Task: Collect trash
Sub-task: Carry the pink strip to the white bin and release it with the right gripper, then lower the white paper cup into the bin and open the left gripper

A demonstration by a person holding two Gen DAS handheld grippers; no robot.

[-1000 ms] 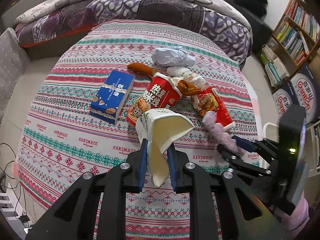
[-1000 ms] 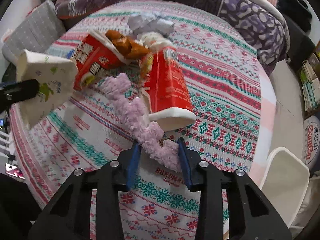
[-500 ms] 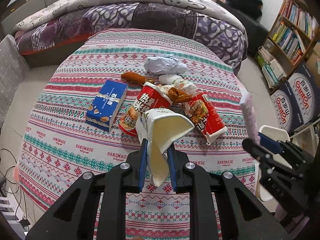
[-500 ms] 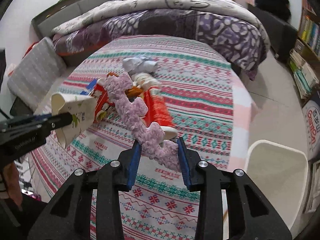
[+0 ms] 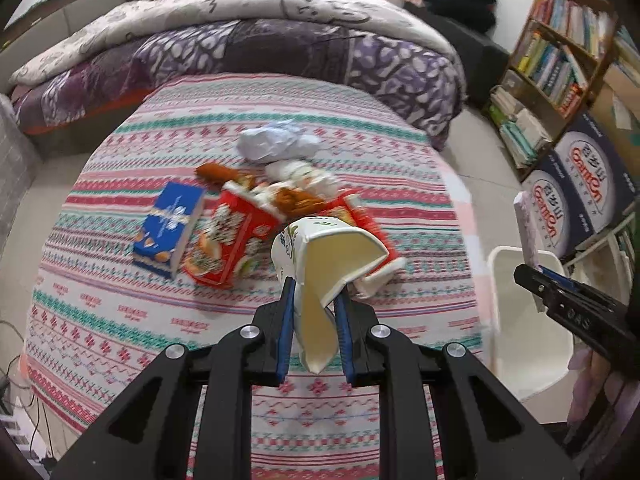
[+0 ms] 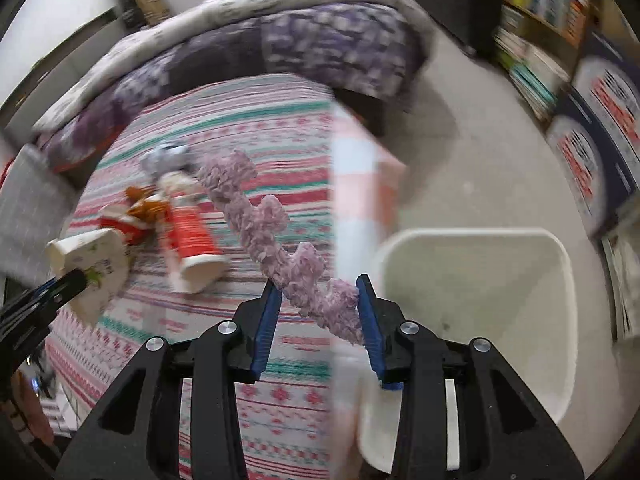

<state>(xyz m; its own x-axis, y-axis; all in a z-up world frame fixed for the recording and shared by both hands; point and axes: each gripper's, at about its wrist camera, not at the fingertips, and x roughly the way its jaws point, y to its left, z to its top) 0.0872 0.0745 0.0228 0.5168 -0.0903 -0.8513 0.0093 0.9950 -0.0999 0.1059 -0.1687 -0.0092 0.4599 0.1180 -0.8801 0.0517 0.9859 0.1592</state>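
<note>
Now we have the right hand-held gripper (image 6: 318,312) clamped on one end of a fuzzy purple strip (image 6: 264,224), by the white trash bin (image 6: 500,280) on the floor off the desk's right edge. Most of the strip sticks out unsupported, so a loose pinch could drop it onto the floor short of the rim. Our left hand-held gripper (image 5: 314,312) is clamped on a crushed paper cup (image 5: 324,264) above the desk; squeezed paper may slide free. Red snack boxes (image 5: 232,240) and crumpled paper (image 5: 276,144) wait mid-desk.

Crushed paper cup (image 5: 324,264), fuzzy lilac strip (image 6: 276,240), smooth plastic bin (image 6: 480,280).
</note>
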